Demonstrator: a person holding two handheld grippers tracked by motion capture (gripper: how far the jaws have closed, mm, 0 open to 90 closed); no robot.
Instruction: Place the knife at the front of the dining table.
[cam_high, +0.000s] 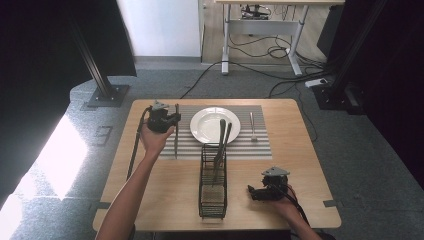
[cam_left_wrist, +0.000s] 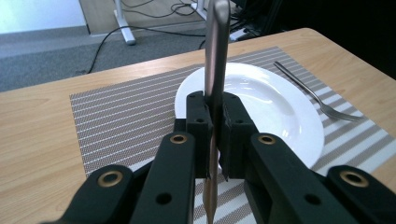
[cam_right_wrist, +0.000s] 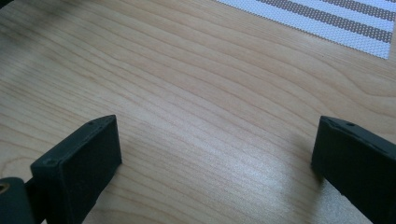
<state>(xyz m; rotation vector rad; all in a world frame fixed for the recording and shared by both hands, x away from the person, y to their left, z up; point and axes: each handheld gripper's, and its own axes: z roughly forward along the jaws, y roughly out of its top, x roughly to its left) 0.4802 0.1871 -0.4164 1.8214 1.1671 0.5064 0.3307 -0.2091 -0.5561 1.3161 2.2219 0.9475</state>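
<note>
Left gripper (cam_high: 172, 120), at the plate's (cam_high: 207, 127) nine o'clock, clamped tight on one knife (cam_high: 176, 131). Long axis of knife running twelve-to-six in the high view, along the left part of the striped placemat (cam_high: 260, 145); in the left gripper view, metal shaft (cam_left_wrist: 216, 51) standing upright between the closed jaws, passing through them top and bottom. Which end points away: cannot tell. Right gripper (cam_high: 251, 192), at the plate's five o'clock over bare table (cam_high: 310, 200), jaws spread wide, holding nothing. Counts: one plate, one fork (cam_high: 252, 125) at its three o'clock, one wire caddy (cam_high: 213, 185) at six o'clock holding two utensils (cam_high: 222, 140).
</note>
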